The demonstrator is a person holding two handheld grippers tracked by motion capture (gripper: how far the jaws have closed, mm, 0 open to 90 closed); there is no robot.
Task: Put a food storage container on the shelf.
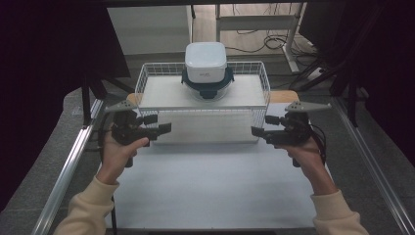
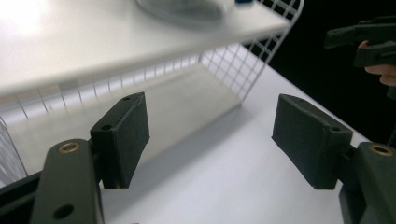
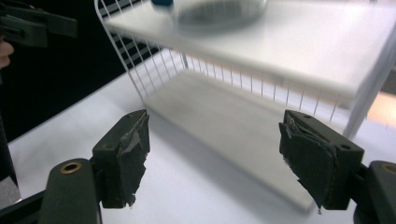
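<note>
A white wire rack [image 1: 143, 78] with a white top board stands at the back of the table. On the board rests a clear bowl [image 1: 208, 90] with dark blue clips, and a white square box [image 1: 206, 61] sits on top of it. My left gripper [image 1: 159, 124] hovers at the rack's front left corner, jaws open and pointing right, nothing between them. My right gripper [image 1: 263, 126] mirrors it at the front right corner, open and empty. In the left gripper view the left gripper [image 2: 212, 140] faces the rack [image 2: 243, 60]. The right gripper [image 3: 215, 154] faces the rack's lower shelf [image 3: 224, 116].
A white mat [image 1: 210, 186] covers the table in front of the rack. Metal rails [image 1: 68, 166] run along both table sides. Dark curtains hang left and right. Cables and a table leg lie on the floor behind.
</note>
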